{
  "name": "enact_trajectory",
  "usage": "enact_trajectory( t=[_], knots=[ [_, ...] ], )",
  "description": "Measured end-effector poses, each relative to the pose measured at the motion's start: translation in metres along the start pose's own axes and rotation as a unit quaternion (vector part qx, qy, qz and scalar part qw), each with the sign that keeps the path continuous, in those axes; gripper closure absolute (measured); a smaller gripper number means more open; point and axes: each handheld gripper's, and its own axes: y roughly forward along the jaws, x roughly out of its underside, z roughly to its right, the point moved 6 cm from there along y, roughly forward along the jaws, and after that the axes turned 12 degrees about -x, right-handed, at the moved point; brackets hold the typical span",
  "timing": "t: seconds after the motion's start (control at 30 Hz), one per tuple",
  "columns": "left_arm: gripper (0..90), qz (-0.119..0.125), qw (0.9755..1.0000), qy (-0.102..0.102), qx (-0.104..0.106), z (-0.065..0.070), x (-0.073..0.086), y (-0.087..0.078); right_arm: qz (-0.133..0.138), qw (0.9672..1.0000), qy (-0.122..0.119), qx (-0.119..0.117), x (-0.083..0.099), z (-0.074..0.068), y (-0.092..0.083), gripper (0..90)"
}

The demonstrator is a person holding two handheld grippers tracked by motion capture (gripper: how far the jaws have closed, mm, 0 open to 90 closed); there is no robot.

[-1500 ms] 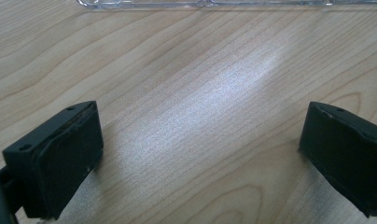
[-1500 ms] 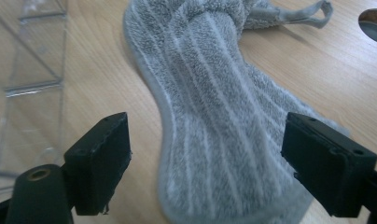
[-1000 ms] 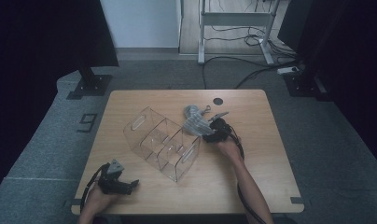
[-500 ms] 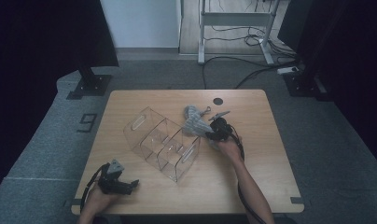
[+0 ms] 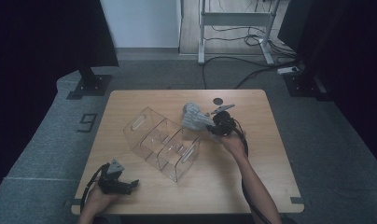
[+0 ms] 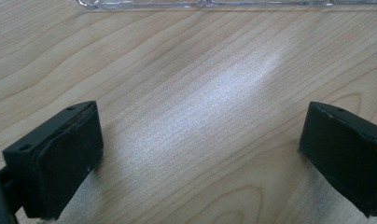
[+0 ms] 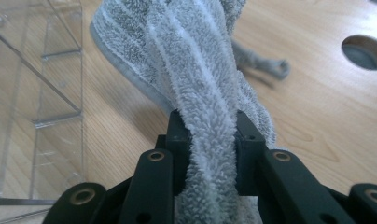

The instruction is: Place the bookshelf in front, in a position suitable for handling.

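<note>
The left gripper point(image 5: 126, 185) rests low on the pale wooden table point(image 5: 270, 154) near the person's edge, its jaws spread wide with only bare wood grain between them; it seems parked there to keep out of the way, and the clear acrylic divided organiser box point(image 5: 161, 142) lies just ahead of its jaws, its rim point(image 6: 200, 3) crossing the top of the left gripper view. That box sits between the two grippers, open side up, presumably so something can be dropped into a compartment. Further right, the right gripper point(image 7: 212, 140) has its jaws clamped on a fold of the grey striped terry cloth point(image 7: 186, 56), having just closed on it; the fabric bunches up ahead of the pads, one corner trailing onto the table beyond. In the high view the cloth point(image 5: 193, 117) hangs from the right gripper point(image 5: 214, 126) just beside the box's far right end, likely held pinched for lifting over the wall.
</note>
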Motion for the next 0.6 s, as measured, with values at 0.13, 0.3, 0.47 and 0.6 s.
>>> enact_trajectory(
  t=[0.13, 0.3, 0.47, 0.6],
  knots=[
    [0.0, 0.0, 1.0, 0.0, 0.0, 0.0, 0.0, 0.0, 0.008, 1.0, -0.004, 0.002, -0.006, -0.003, -0.009, 72.5],
    [0.0, 0.0, 1.0, 0.0, 0.0, 0.0, 0.0, 0.0, 0.016, 0.9998, -0.011, 0.003, -0.014, -0.007, -0.021, 72.8],
    [0.0, 0.0, 1.0, 0.0, 0.0, 0.0, 0.0, 0.0, 0.023, 0.9995, -0.018, 0.008, -0.019, -0.01, -0.033, 73.1],
    [0.0, 0.0, 1.0, 0.0, 0.0, 0.0, 0.0, 0.0, 0.03, 0.9993, -0.019, 0.009, -0.023, -0.012, -0.043, 73.1]
  ],
)
